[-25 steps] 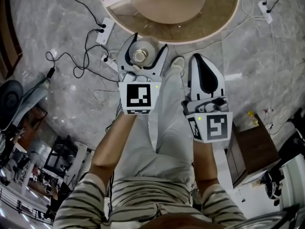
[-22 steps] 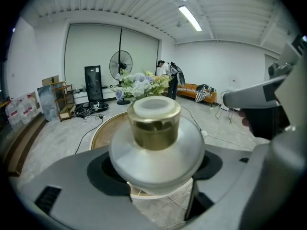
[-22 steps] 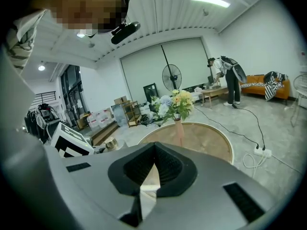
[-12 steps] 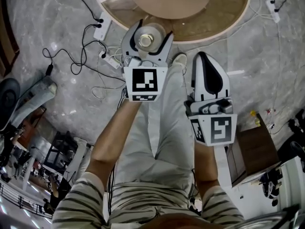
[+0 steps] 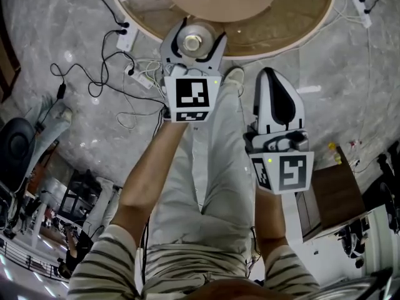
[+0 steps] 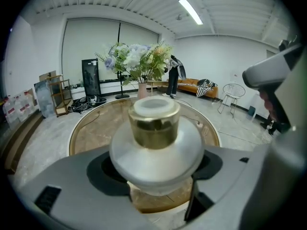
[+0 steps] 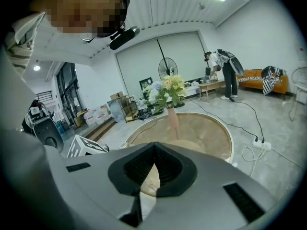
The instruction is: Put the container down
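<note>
From the head view, my left gripper (image 5: 201,30) is clamped on the container (image 5: 192,41), a pale rounded jar with a gold collar, which shows against the near rim of the round table (image 5: 284,27). My right gripper (image 5: 270,74) hangs just beside it over the grey marble floor (image 5: 81,130), jaws pressed together on nothing. Black cables (image 5: 100,74) and a white power strip (image 5: 127,39) lie on the floor to the left, and a dark wooden cabinet (image 5: 331,195) stands to the right.

In the left gripper view the jar sits between both jaws, upright, not touching the table's wood-toned top. A vase of flowers (image 6: 139,63) stands at the table's middle. Beyond it are an orange sofa (image 6: 191,86) and a strip light (image 6: 191,11) (the ceiling is ribbed and white).

In the right gripper view the dark pads meet in a closed seam. A standing fan (image 7: 167,67) and a bending person (image 7: 225,71) are at the far wall.
</note>
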Available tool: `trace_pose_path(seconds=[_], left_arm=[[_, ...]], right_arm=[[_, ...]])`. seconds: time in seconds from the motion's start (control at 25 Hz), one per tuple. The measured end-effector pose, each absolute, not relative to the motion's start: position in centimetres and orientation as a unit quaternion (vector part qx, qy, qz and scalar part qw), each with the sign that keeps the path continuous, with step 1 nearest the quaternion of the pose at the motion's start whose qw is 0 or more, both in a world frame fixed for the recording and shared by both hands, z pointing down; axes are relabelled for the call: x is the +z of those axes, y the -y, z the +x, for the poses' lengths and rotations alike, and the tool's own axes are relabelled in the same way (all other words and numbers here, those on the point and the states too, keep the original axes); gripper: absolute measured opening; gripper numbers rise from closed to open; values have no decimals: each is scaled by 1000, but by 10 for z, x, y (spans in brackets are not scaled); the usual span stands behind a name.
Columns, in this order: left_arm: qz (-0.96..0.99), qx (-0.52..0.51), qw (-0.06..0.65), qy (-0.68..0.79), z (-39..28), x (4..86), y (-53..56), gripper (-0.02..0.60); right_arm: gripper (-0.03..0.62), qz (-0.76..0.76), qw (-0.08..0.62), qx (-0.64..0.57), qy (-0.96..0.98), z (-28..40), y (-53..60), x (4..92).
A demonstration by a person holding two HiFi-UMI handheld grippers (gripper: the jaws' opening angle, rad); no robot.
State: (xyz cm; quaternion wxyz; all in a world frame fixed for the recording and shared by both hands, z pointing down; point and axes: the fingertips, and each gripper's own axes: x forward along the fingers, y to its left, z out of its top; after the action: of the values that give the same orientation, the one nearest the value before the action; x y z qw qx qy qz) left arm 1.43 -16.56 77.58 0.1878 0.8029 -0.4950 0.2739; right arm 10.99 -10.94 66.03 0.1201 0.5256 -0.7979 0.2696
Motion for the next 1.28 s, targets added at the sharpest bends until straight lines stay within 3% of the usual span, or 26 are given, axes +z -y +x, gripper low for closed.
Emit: trace_pose_path(seconds=[0.44, 1.28], left_arm=[[797, 295, 181, 494, 21, 819, 181, 336], [789, 298, 163, 513, 22, 829, 184, 336]], right_arm=[[8, 514, 130, 283, 799, 103, 112, 689], [8, 512, 128, 284, 800, 112, 111, 692]])
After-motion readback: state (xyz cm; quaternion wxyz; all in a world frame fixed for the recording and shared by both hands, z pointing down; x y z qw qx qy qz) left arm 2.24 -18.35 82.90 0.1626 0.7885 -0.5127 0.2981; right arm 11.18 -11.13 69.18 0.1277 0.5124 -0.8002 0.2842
